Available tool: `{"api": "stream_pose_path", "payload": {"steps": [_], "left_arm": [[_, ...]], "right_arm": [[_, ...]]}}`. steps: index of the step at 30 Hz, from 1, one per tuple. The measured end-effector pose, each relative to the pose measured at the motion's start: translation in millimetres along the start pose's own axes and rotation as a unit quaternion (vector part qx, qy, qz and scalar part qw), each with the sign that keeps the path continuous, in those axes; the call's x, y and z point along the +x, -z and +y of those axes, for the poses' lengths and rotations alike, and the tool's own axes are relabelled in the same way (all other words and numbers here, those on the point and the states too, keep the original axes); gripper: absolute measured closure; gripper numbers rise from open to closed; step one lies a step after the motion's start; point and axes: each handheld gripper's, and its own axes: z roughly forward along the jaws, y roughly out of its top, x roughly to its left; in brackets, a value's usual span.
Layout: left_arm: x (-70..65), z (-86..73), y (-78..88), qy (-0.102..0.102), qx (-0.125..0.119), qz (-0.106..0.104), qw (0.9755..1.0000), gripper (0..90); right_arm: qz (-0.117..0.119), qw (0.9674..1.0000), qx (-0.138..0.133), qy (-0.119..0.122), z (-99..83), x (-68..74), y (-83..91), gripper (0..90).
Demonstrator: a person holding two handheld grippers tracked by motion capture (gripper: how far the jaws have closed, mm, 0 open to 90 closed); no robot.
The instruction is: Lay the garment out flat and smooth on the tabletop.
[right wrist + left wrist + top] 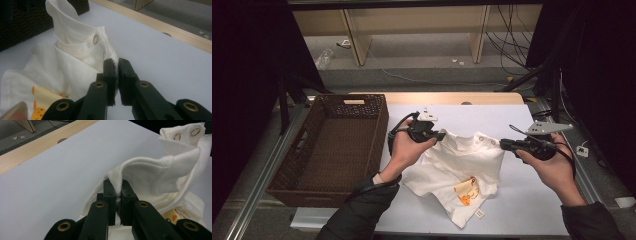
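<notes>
A small white shirt (pixel 462 160) with snap buttons and an orange print (pixel 466 190) lies crumpled on the white table (pixel 527 200), its neck edge lifted. My left gripper (pixel 443 135) holds the shirt's left shoulder; in the left gripper view the gripper (pixel 119 187) is shut on a raised fold of the shirt (pixel 160 170). My right gripper (pixel 503 145) is at the shirt's right shoulder. In the right gripper view the gripper (pixel 117 66) pinches the edge of the shirt (pixel 70 62) just below a snap (pixel 95 39).
A dark brown wicker basket (pixel 379 130) stands at the table's left, with nothing in it; its wall (pixel 25 22) shows behind the shirt. The far table edge is a light wood strip (pixel 437 97). Bare white table lies right of the shirt.
</notes>
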Motion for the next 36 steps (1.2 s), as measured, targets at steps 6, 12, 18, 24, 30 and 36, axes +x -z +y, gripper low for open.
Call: {"api": "stream_pose_path", "payload": {"steps": [6, 12, 18, 24, 30, 36], "left_arm": [[9.7, 30.4, -17.0, 0.03, -0.073, 0.103, 0.9915, 36.3], [3.0, 30.5, -21.8, 0.019, -0.04, 0.1, 0.994, 21.3], [0.0, -1.2, -23.7, 0.016, 0.015, 0.086, 0.9961, 22.0], [-8.3, -42.6, -22.2, 0.012, 0.082, 0.062, 0.9946, 25.1], [-10.2, -72.1, -20.9, 0.01, 0.129, 0.055, 0.99, 32.6], [-10.2, -87.3, -22.1, 0.02, 0.153, 0.046, 0.987, 37.2]], "right_arm": [[-0.077, 0.9964, -0.017, -0.031, 26.0, -35.7, -18.2, 83.4], [-0.197, 0.9798, -0.003, -0.035, 38.8, -44.4, -29.7, 65.1], [-0.15, 0.9871, 0.039, -0.041, 5.9, -31.7, -30.2, 61.5], [-0.102, 0.989, 0.083, -0.067, -38.8, -10.8, -27.7, 59.6], [-0.06, 0.9859, 0.128, -0.09, -73.5, 12.1, -28.4, 58.0], [-0.04, 0.9828, 0.146, -0.106, -82.2, 32.5, -26.6, 55.8]]}}
